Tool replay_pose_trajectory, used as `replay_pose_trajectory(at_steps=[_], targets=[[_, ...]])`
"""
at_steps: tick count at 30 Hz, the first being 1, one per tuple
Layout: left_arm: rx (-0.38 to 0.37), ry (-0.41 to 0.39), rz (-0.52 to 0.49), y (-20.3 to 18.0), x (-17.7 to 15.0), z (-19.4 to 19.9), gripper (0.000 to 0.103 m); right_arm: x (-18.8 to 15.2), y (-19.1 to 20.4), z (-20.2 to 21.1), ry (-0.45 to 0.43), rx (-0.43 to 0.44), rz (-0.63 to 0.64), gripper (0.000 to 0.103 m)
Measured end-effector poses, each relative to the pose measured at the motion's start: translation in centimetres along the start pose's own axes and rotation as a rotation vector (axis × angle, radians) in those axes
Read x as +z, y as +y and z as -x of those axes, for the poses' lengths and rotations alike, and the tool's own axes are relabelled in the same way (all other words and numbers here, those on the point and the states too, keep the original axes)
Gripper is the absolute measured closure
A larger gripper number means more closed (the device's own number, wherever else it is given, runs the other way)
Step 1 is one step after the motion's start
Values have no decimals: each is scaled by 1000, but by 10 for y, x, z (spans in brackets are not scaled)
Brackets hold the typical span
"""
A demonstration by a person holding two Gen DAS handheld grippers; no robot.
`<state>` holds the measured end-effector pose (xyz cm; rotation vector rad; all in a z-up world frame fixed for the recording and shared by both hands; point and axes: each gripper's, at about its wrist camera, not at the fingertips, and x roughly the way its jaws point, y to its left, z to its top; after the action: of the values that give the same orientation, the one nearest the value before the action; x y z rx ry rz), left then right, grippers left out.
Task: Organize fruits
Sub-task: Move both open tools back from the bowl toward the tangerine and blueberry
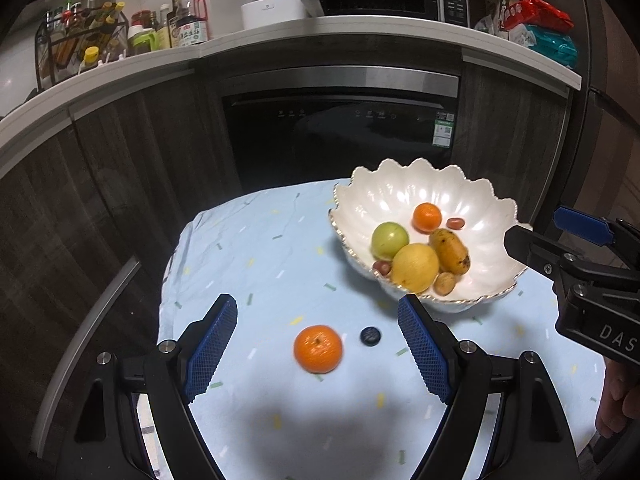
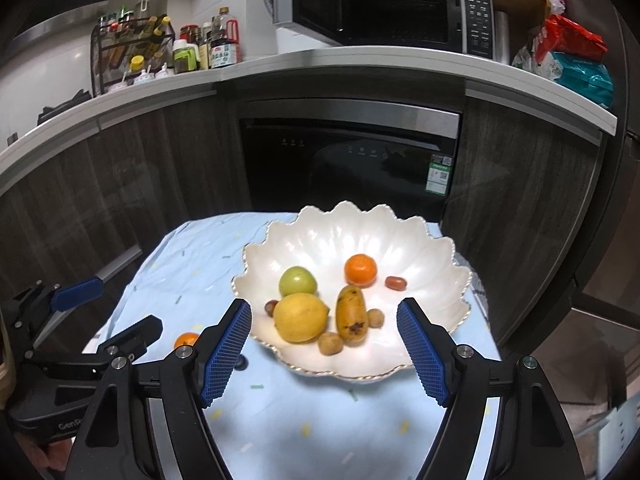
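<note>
- While both grippers hover above the surface (image 1: pixel 256 248), which is covered with a pale blue cloth, each pair of fingers stands apart and holds nothing.
- Left gripper (image 1: pixel 318 348): a loose orange (image 1: pixel 318 348) lies on the cloth between its fingers, untouched; a small dark round item (image 1: pixel 370 336) lies just beside that orange.
- Right gripper (image 2: pixel 324 344): its fingers frame the near rim of the white scalloped bowl (image 2: pixel 420 248).
- Bowl contents: a lemon (image 2: pixel 300 318), a green fruit (image 2: pixel 297 281), a second orange (image 2: pixel 360 269), a spotted yellow fruit (image 2: pixel 351 314), and several small brown and red fruits.
- Bowl position: right of the loose orange in the left wrist view, near but not touching.
</note>
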<state>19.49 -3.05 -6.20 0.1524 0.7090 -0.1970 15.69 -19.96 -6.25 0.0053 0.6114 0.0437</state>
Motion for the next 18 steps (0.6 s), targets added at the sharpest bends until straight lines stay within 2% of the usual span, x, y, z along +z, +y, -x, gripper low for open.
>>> replay_pose_trajectory(at_steps=[18], targets=[[6, 20, -30, 21, -25, -12, 20, -24, 33, -20, 33, 69, 68, 27]])
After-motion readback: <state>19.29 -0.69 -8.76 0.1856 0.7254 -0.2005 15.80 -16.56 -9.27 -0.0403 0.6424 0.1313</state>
